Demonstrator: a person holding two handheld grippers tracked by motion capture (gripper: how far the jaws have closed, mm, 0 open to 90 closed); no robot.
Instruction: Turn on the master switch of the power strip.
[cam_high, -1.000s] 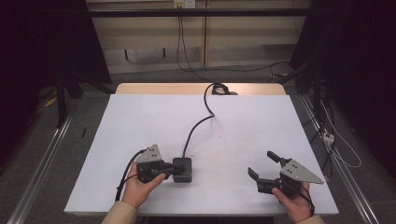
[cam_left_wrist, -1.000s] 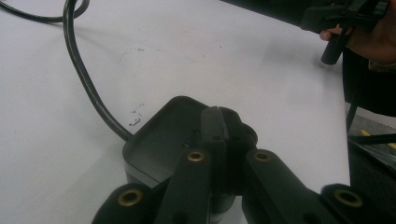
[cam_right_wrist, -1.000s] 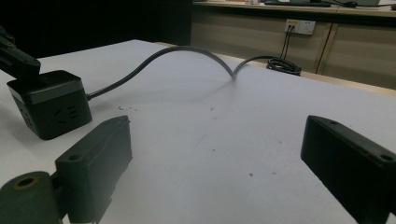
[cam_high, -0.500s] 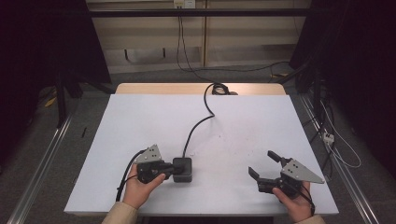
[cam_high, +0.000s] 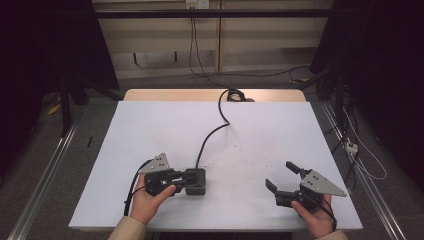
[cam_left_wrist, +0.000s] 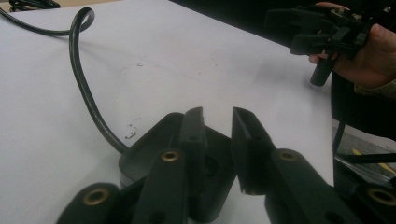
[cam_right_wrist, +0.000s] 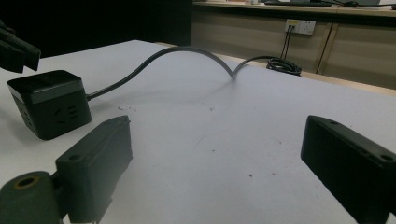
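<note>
A black power cube (cam_high: 197, 184) lies on the white table (cam_high: 150, 130) near the front, left of centre. Its black cable (cam_high: 210, 137) runs toward the far edge. My left gripper (cam_high: 189, 177) reaches over the cube's left side. In the left gripper view its jaws (cam_left_wrist: 218, 112) stand a narrow gap apart with nothing between them, and the cube (cam_left_wrist: 149, 144) lies under the left one. My right gripper (cam_high: 279, 174) hovers at the front right, wide open and holding nothing. The right gripper view looks across bare table (cam_right_wrist: 215, 135) to the cube (cam_right_wrist: 49, 102).
The cable arches up mid-table and ends in a coil (cam_high: 234, 93) on the wooden far edge. Wall sockets (cam_high: 196, 4) sit behind the table. Loose cables (cam_high: 350, 145) lie on the floor to the right. Metal rails run along both sides.
</note>
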